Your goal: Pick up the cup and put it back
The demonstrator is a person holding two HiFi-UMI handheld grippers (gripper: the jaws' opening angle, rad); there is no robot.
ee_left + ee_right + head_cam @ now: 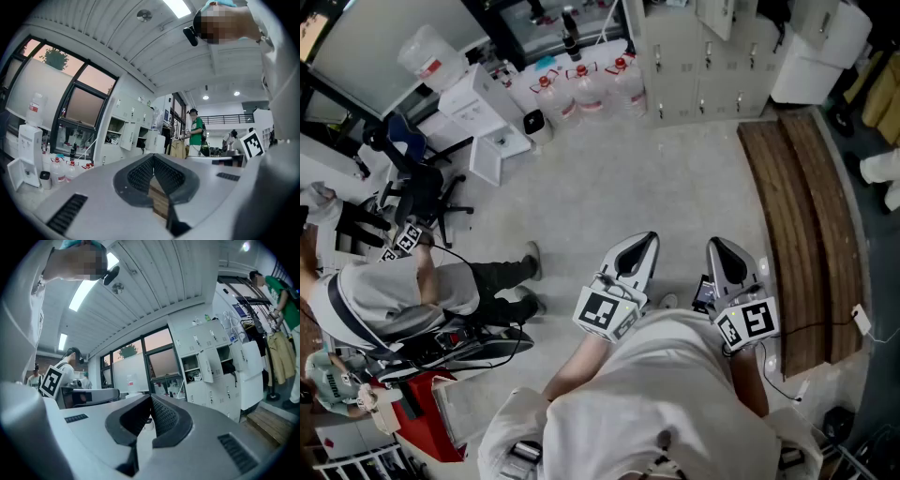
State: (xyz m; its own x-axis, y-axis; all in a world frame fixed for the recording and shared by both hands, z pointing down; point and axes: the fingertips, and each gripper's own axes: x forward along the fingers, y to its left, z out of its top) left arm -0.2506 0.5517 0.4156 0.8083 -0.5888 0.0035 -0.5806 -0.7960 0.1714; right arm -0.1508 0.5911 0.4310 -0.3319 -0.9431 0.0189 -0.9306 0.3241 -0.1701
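left hand-held gripper [643,246]: jaws together, empty | right hand-held gripper [722,249]: jaws together, empty | both held over floor [675,178] | cup: place cannot be told | bottles [586,89]: labels too small to be read

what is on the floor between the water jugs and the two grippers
Nothing: in the head view, only bare grey floor runs from the water jugs down to the left gripper and right gripper.
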